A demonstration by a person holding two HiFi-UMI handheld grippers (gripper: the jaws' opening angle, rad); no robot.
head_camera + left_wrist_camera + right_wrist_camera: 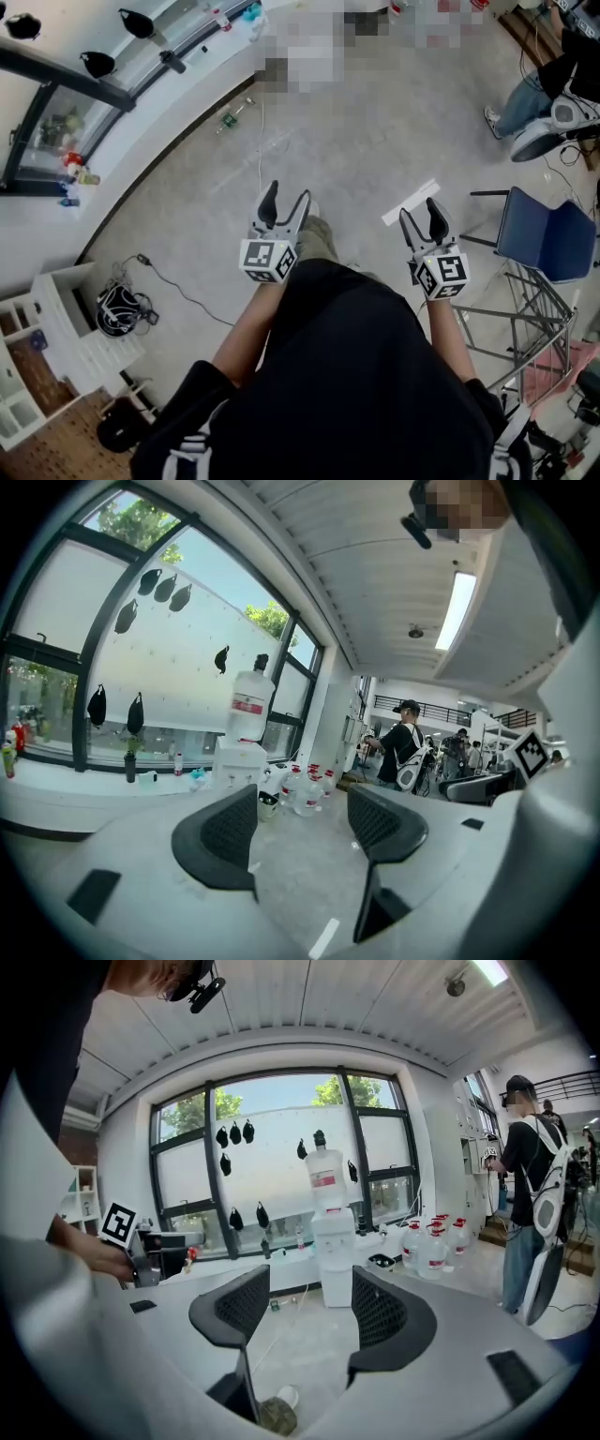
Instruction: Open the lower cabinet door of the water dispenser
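- My left claw and my right claw are held out in front of me. Both have their jaws spread wide, with only bare floor showing through each gap.
- As I judge it, the step in hand is the approach, since neither claw touches anything yet.
- To do it well I should come up square to the front and drop one claw to the level of the low door. Its pads should stay apart until the door's edge or handle sits between them, and the other claw should keep out of the door's swing.
- The grey floor ahead is mostly open, though a thin cable runs across it and I should step over that.
- The water dispenser stands well ahead against the white ledge under the windows, framed between my right claw's jaws.
- It is a narrow white upright cabinet with an upturned clear bottle on top, red-labelled.
- The lower cabinet door is a plain white panel below the taps and looks shut. Its handle and hinge side are too small to tell.
- Spare bottles crowd the floor near its right.
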